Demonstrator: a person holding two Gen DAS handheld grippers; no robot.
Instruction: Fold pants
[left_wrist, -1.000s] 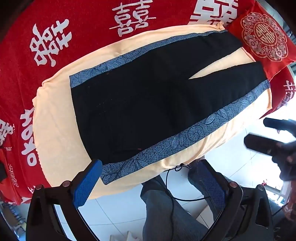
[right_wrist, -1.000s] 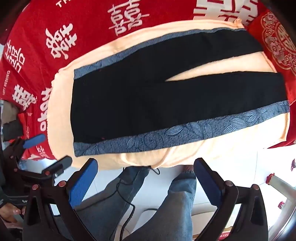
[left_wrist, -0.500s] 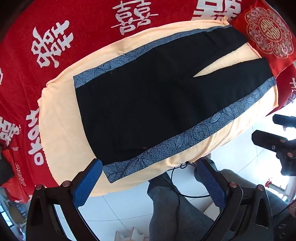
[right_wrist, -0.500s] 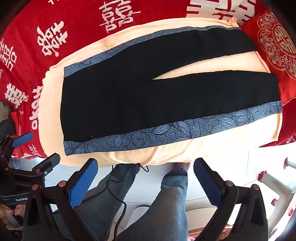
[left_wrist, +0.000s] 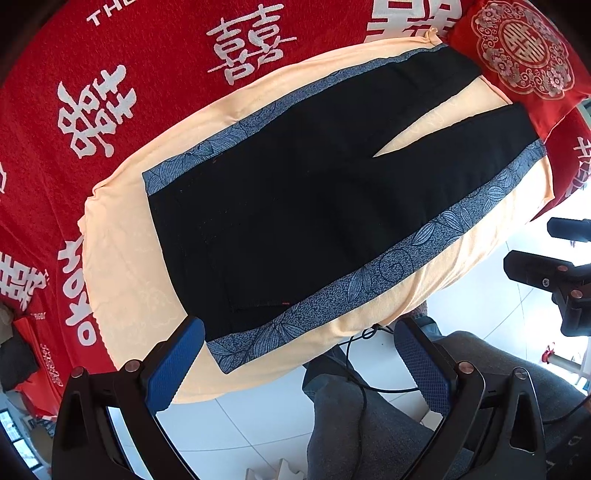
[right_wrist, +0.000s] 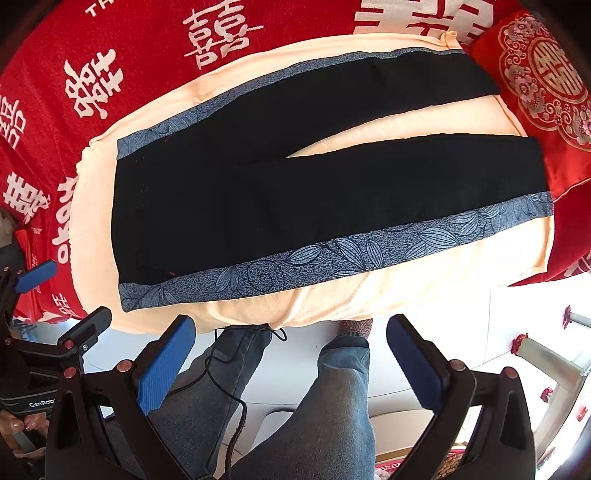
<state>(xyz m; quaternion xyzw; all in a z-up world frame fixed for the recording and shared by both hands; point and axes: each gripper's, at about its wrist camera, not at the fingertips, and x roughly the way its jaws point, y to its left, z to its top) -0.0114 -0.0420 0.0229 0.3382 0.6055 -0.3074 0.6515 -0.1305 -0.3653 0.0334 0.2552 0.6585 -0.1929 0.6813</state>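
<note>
Black pants (left_wrist: 295, 206) (right_wrist: 280, 184) with blue-grey leaf-patterned side stripes lie flat and spread on a cream cloth (left_wrist: 122, 258) (right_wrist: 406, 288), waistband to the left, the two legs parted toward the right. My left gripper (left_wrist: 299, 365) hovers open above the near edge by the waistband corner, holding nothing. My right gripper (right_wrist: 291, 362) is open too, above the floor in front of the near leg's striped edge. Each gripper shows in the other's view: the right gripper (left_wrist: 546, 251) at the right edge and the left gripper (right_wrist: 62, 295) at the lower left.
A red blanket (left_wrist: 110, 74) (right_wrist: 110, 55) with white characters covers the surface under the cream cloth. A red embroidered cushion (left_wrist: 524, 48) (right_wrist: 546, 74) lies past the leg ends. A person's jeans-clad legs (right_wrist: 332, 398) and a black cable (right_wrist: 229, 369) stand over white tiled floor.
Both grippers have shifted slightly relative to the pants, which now sit a little further right in the left view and lower in the right view. Both stay open; the pants have not moved.
</note>
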